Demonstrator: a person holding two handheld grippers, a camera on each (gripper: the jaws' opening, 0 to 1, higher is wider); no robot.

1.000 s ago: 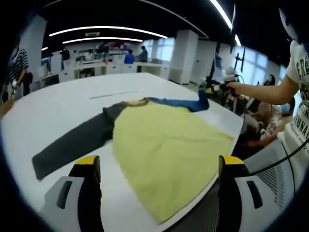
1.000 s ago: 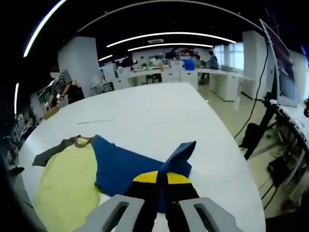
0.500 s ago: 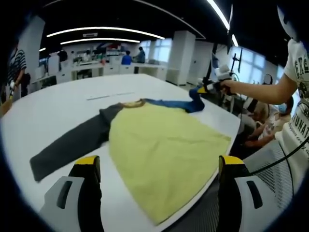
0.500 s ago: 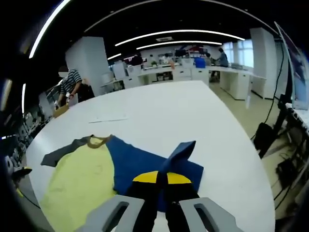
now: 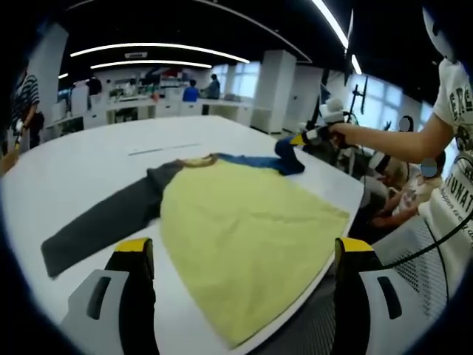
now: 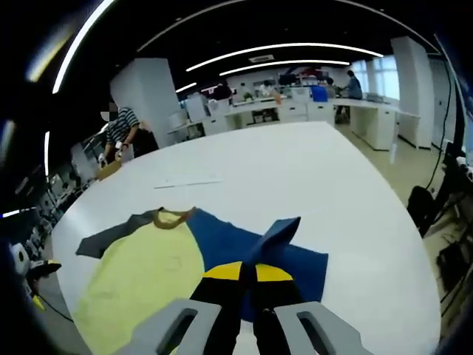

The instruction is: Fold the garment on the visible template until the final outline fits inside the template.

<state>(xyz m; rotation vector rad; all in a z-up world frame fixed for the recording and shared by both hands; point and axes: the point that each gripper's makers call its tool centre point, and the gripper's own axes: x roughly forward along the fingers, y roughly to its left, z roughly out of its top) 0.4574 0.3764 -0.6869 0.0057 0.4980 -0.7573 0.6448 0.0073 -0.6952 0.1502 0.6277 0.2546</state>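
A large white round-cornered table (image 5: 89, 166) carries a long-sleeved garment with a pale yellow body (image 5: 244, 229), spread flat across it, hem toward the near edge. The dark grey sleeve (image 5: 103, 222) is laid out straight, while the blue sleeve (image 6: 244, 248) is lifted at its end, so folding is judged barely begun; both sleeves and the body remain to be folded. No template outline can be made out. The right gripper (image 6: 247, 277) is clamped on the blue sleeve's end. The left gripper (image 5: 240, 255) is held apart, empty, above the yellow hem.
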